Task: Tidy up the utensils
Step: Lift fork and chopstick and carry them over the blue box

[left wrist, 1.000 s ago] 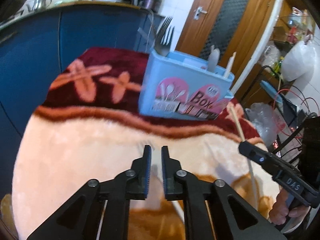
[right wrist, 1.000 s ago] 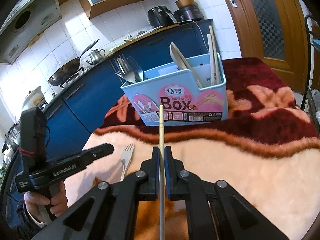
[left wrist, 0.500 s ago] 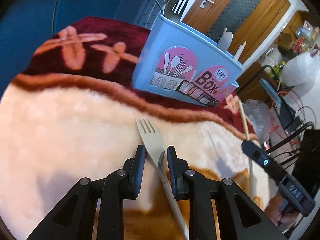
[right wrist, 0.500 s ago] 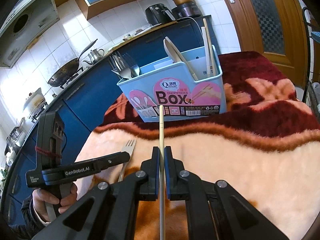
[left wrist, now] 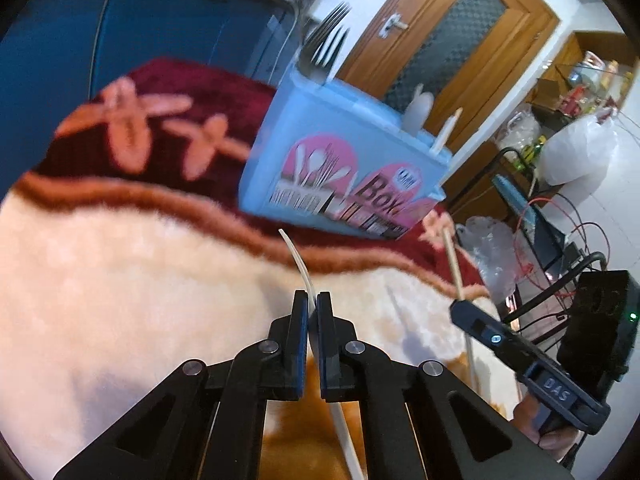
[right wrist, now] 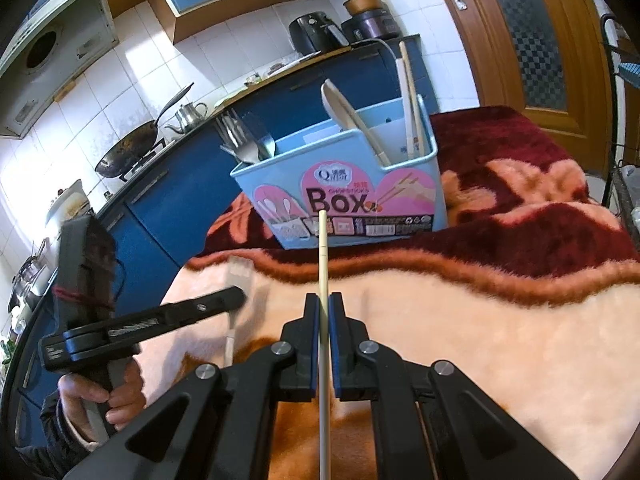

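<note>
Between left hand-held gripper (left wrist: 312,304) pads, fork (left wrist: 298,262), right hand-held gripper (right wrist: 324,306) clamping chopstick (right wrist: 323,256)

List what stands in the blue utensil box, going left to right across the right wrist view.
Metal forks → pale spoon → pair of chopsticks, all standing upright or leaning inside the blue box.

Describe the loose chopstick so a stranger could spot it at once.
Find the light blue utensil box on the plush blanket. In front of it, the right tool pinches a pale wooden chopstick. Unlike the chopsticks standing in the box, it is outside, pointing towards the box.
</note>
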Tool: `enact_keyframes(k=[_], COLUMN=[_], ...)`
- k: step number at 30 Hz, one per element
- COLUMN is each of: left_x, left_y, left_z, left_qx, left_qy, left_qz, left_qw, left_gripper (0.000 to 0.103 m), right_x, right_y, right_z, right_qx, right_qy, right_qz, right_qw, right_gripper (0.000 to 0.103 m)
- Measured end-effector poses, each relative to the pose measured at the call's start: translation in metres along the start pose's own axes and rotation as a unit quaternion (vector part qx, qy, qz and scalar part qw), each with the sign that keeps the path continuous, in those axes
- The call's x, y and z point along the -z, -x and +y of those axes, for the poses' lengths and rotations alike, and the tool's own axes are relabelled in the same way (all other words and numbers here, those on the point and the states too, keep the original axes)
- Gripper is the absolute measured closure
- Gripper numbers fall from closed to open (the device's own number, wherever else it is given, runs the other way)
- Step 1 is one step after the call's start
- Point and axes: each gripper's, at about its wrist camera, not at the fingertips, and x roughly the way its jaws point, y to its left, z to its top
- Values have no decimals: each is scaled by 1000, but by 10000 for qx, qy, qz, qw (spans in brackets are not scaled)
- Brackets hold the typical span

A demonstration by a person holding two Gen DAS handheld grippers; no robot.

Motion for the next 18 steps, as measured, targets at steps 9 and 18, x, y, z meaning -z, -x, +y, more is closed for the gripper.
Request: enact_keyframes(k=[9,18], left_x=[-17,-59], left_y=[44,69], left_z=[-40,-71], left_qx=[-90,-503], left_qy=[-849,-1504], left_qz=[-1234,-2209], left_qw=[9887,9623], left_gripper=[99,99], right_x=[-7,-11], right_y=[12,16], right_z=[-1,-4], right_qx=[14,32], right_qy=[-14,5], right_qz=[-390,-545], right_qw=[9992,9985], right_gripper=[96,96])
